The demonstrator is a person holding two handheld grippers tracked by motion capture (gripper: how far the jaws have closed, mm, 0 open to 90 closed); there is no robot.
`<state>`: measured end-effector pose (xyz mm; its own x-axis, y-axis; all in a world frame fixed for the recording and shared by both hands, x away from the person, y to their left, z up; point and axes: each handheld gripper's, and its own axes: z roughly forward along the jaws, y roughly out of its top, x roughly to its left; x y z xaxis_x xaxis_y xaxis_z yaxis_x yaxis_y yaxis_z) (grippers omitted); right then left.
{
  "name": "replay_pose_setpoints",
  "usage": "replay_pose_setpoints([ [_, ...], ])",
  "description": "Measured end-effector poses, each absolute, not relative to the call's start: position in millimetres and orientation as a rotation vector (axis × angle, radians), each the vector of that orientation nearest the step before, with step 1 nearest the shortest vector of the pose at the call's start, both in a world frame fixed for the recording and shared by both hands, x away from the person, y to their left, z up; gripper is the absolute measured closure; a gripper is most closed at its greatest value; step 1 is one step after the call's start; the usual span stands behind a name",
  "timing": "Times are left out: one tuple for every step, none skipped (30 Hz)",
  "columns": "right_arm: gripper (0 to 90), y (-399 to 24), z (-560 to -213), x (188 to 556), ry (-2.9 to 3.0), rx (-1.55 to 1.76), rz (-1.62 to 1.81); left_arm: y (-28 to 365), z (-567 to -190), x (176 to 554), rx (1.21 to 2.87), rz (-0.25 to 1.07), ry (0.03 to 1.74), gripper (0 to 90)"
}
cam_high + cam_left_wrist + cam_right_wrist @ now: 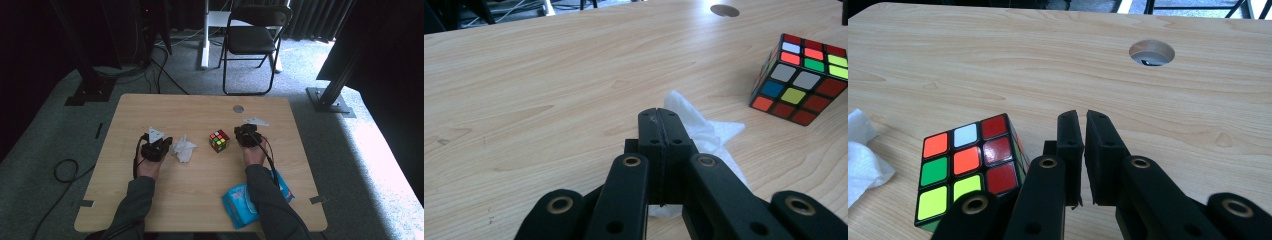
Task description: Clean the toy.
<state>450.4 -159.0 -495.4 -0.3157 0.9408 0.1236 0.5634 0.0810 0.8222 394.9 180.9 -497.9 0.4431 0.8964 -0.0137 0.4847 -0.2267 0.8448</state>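
Observation:
A scrambled Rubik's cube (219, 140) stands near the middle of the wooden table (200, 190). Left of it lies a crumpled white tissue (183, 149). My left gripper (169, 143) rests just left of the tissue; in the left gripper view its jaws (659, 117) are pressed together with nothing between them, the tissue (704, 130) lying just beyond and right of them and the cube (804, 80) farther right. My right gripper (243, 129) sits right of the cube; its jaws (1083, 120) are shut and empty, with the cube (970, 170) close on their left and the tissue (860, 155) at the far left.
A blue pack of wipes (240, 202) lies near the table's front edge under the right forearm. A round cable hole (238, 108) is at the back of the table. A folding chair (252, 40) stands on the carpet behind the table.

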Motion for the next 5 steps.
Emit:
replay_pose_setpoints([
  [85.3, -159.0, -495.4, 450.4, 1.922, 1.479, 1.134, 181.0, -497.9, 394.9, 1.868, 0.629, 1.169, 90.0],
  [85.3, -159.1, -495.4, 450.4, 1.920, 1.482, 1.134, 181.1, -497.9, 395.0, 1.868, 0.627, 1.169, 90.0],
  [85.1, -159.3, -495.4, 450.5, 1.917, 1.484, 1.133, 181.1, -497.8, 395.1, 1.866, 0.628, 1.169, 90.0],
  [84.8, -159.7, -495.4, 450.6, 1.915, 1.487, 1.132, 181.2, -497.6, 395.2, 1.865, 0.631, 1.170, 90.0],
  [84.4, -160.2, -495.5, 450.8, 1.912, 1.490, 1.133, 181.3, -497.4, 395.4, 1.865, 0.632, 1.171, 90.0],
])
